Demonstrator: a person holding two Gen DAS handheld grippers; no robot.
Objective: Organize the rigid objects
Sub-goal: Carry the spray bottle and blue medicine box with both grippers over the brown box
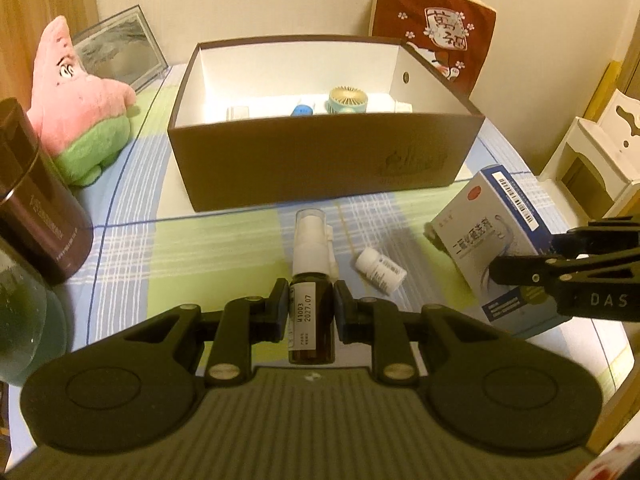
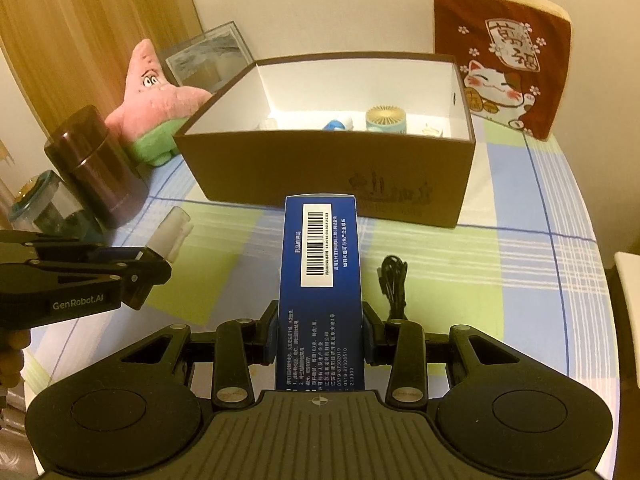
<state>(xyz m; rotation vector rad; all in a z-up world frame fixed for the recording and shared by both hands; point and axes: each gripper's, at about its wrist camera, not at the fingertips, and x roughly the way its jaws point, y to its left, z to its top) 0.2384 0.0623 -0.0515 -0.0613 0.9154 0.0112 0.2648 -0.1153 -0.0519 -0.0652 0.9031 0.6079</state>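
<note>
Brown spray bottle (image 1: 311,312) pinched at its labelled body between the pads of the left gripper (image 1: 311,300), clear cap pointing toward the storage box (image 1: 320,160); from the right wrist view the bottle's cap (image 2: 170,236) pokes out past the left gripper's fingertips, above the cloth; blue-and-white medicine carton (image 2: 320,280) clamped on its long sides by the right gripper (image 2: 320,332), barcode face up, far end reaching toward the box's front wall; same carton seen from the left wrist view (image 1: 496,248), tilted, with the right gripper's black fingers (image 1: 520,272) across its lower part; both tongs therefore closed on loads, neither slack; small white pill bottle (image 1: 380,270) lies on its side on the checked tablecloth (image 1: 200,248), between spray bottle and carton, touching neither; coiled black cable (image 2: 394,284) rests on the cloth just right of the carton; box sits open, brown outside, white inside, holding a small round fan (image 1: 347,101), a blue-and-white item (image 1: 302,109) and other pale things too low to identify; left of the box a pink star plush (image 1: 76,96), with a framed picture (image 1: 120,52) behind it; dark cylindrical canister (image 1: 36,200) stands nearer, at the table's left edge; red lucky-cat cushion (image 2: 500,64) leans upright behind the box's right corner.
</note>
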